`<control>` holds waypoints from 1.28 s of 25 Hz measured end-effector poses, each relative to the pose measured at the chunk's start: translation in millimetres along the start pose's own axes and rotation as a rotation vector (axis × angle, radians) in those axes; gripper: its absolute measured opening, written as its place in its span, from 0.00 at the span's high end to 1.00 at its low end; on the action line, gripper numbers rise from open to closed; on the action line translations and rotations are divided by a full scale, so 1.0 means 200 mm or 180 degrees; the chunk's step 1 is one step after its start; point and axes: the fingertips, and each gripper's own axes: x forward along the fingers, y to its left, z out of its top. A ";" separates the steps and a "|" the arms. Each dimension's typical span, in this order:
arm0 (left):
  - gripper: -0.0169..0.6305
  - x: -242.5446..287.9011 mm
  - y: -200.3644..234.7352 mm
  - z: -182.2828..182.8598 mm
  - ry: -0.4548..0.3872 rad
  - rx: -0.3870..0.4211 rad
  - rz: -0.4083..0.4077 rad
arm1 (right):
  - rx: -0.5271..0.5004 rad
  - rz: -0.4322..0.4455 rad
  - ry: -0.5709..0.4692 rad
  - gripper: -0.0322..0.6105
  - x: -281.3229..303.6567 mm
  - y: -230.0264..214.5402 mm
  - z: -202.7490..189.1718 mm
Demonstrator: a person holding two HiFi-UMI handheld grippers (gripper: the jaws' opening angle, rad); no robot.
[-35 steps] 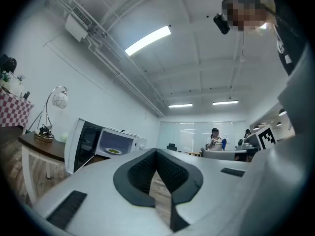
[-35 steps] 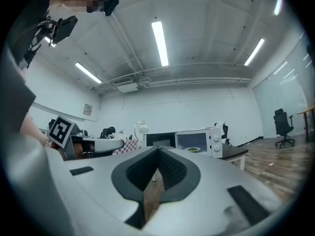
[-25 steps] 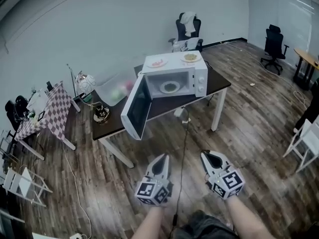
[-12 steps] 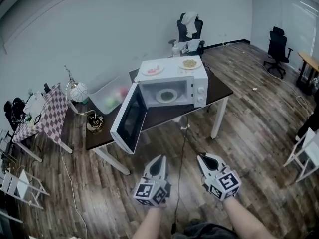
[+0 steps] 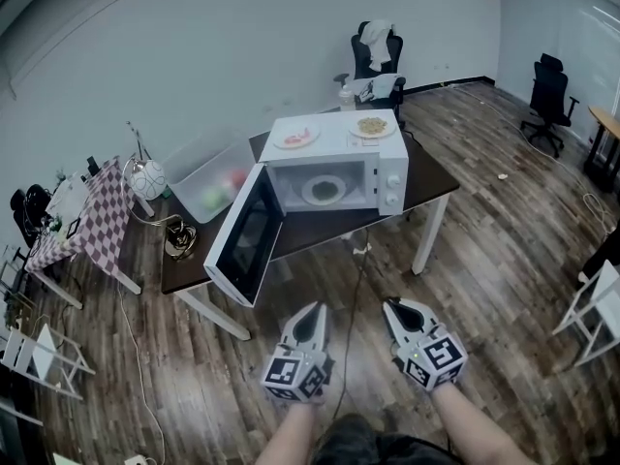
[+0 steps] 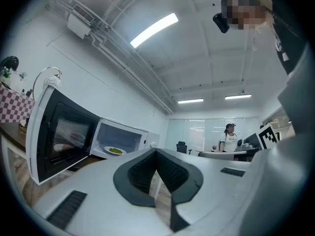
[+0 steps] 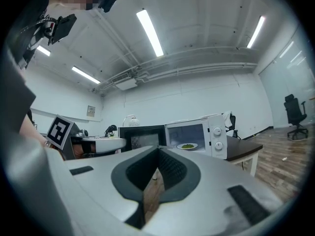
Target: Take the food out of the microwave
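Food (image 5: 325, 189), a green heap on a pale plate (image 5: 308, 195), lies inside the open cavity of the white microwave (image 5: 391, 172), which stands on a dark tabletop (image 5: 429, 174) well apart from the person. The plate looks shallow and thin-rimmed. A grip taken on one edge alone could tilt it and slide the food off, and lifting too high inside the cavity could knock it against the roof. The door (image 5: 244, 244) hangs wide open to the left and juts out past the tabletop's front edge, so a reach from that side risks striking it and shoving the whole oven. Two more plates rest on the microwave's top, one with pink food (image 5: 295, 136) and one with yellow food (image 5: 371, 125). A hard bump to the casing might shake them toward the edge. A dark cable (image 5: 355, 289) runs across the wooden floor (image 5: 484, 260) from under the tabletop toward the person's feet, and it could snag a step on the approach. The left gripper (image 5: 312, 311) and the right gripper (image 5: 396, 308) are held low in front of the body, each clenched on nothing. Both would need to be spread before reaching the rim, or they would simply push the plate deeper.
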 end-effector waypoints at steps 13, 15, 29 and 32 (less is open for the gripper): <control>0.97 0.13 0.16 -0.06 0.0086 -0.0021 0.0162 | 0.0015 0.0035 0.0095 0.95 0.19 -0.11 -0.06; 0.97 0.18 0.19 -0.06 0.0104 -0.0027 0.0145 | 0.0010 0.0038 0.0096 0.95 0.25 -0.14 -0.05; 0.97 0.65 0.50 -0.07 0.0112 -0.0114 0.0050 | -0.0006 0.0001 0.0255 0.95 0.71 -0.36 -0.09; 0.97 0.74 0.57 -0.06 0.0109 -0.0127 0.0025 | -0.0007 -0.0020 0.0273 0.95 0.81 -0.41 -0.09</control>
